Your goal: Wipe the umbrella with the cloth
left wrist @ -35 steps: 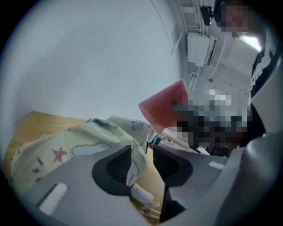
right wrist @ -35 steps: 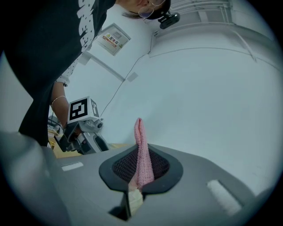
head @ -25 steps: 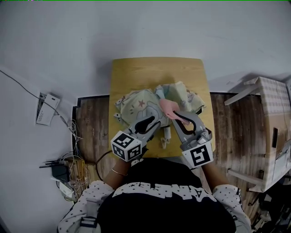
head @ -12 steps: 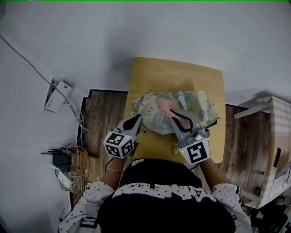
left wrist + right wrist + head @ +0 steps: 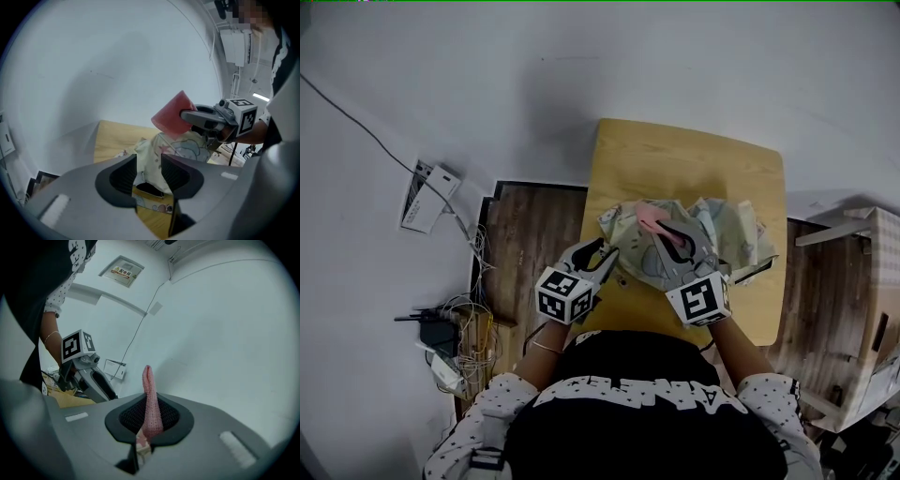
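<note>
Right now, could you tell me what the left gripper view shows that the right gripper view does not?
Only the left gripper view: the umbrella, its fabric in the gap between the left gripper's jaws, which have just opened. Only the right gripper view: the left gripper's marker cube and a wall sign. Both: the pink cloth, clamped in the right gripper.
</note>
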The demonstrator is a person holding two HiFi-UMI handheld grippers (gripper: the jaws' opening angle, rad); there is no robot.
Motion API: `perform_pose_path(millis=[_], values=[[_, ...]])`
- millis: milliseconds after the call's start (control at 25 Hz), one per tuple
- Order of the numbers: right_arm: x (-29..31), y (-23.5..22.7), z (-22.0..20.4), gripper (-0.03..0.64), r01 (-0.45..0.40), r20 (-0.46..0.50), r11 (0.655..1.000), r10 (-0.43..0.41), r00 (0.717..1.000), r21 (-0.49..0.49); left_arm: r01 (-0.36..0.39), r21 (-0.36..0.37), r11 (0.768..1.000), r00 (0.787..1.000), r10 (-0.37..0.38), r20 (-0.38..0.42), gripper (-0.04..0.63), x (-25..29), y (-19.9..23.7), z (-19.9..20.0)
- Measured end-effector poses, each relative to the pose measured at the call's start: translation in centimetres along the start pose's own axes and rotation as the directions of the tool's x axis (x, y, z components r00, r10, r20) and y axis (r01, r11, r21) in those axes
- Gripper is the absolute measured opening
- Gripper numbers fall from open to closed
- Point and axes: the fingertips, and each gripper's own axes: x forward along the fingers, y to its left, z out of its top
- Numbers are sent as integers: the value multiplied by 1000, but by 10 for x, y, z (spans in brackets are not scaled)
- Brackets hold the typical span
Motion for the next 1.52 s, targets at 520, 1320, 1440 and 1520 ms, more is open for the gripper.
perform_pose_path(millis=[520, 1320, 1440, 1520], values=[[37, 34, -47, 35, -91, -166, 996, 94, 982, 23, 77, -38, 996, 992, -80, -102, 14, 22, 19, -21], [10, 107, -73, 35, -254, -253, 964, 265, 930, 75, 128, -46, 991, 990, -131, -58, 11, 9, 12, -7], [2, 118, -76, 35, -279, -258, 956, 292, 921, 88, 124, -34, 992, 990, -125, -60, 11, 8, 11, -7], [-4, 124, -78, 35, -299, -255, 948, 317, 914, 108, 121, -34, 992, 991, -123, -59, 11, 8, 9, -6]])
